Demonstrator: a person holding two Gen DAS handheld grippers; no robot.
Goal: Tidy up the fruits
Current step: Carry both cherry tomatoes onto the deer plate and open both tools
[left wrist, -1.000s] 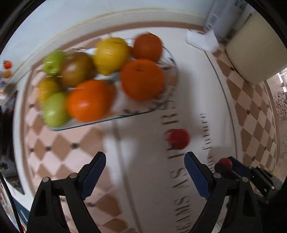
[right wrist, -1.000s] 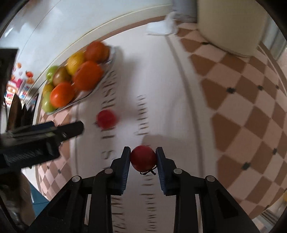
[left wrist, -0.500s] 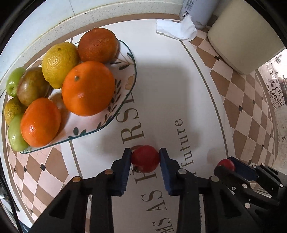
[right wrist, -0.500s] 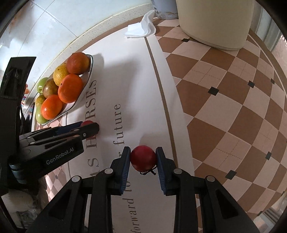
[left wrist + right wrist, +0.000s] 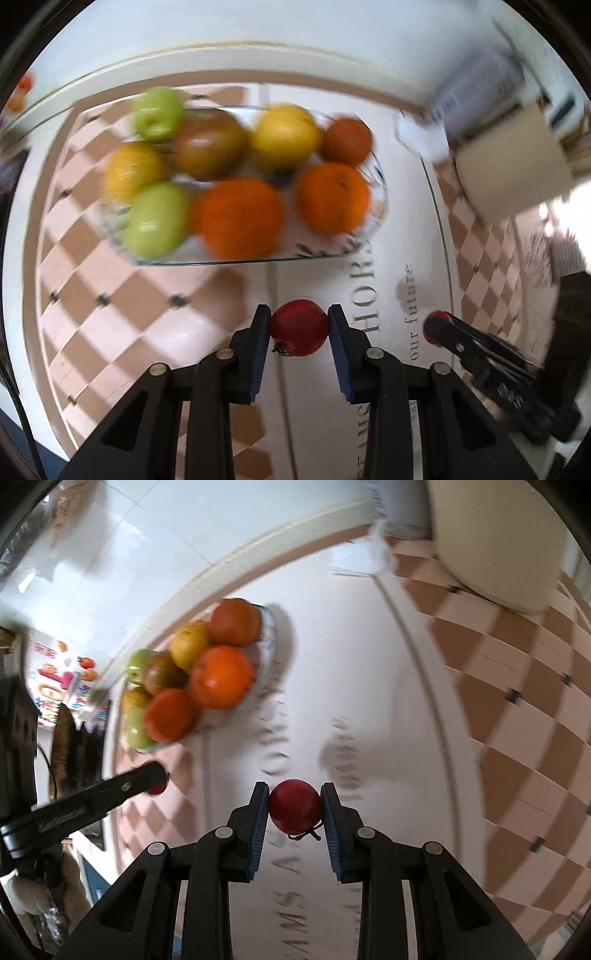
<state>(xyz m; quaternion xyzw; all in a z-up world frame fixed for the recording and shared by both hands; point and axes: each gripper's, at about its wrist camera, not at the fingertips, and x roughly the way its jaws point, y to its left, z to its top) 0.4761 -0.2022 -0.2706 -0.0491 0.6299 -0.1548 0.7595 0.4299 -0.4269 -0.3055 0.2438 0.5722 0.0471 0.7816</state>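
Beside the fruit plate [image 5: 369, 236], left tongs [image 5: 299, 328] now clamp 1 red fruit [image 5: 299, 326]; right tongs [image 5: 294, 806] still grip another [image 5: 294, 805].

Both tools are matte black plastic. The left claw [image 5: 299, 334] has angular open-frame fingers, blue ribbed pads [image 5: 258, 354] and round silver rivets at the joints. The right claw [image 5: 294, 808] matches it: blue-lined, silver-riveted, with blurred pale lettering along one finger.

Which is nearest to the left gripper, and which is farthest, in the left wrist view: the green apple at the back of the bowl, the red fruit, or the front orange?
1. Red fruit: clamped in the left gripper.
2. Front orange: at the near edge of the bowl.
3. Back green apple: at the bowl's far left.
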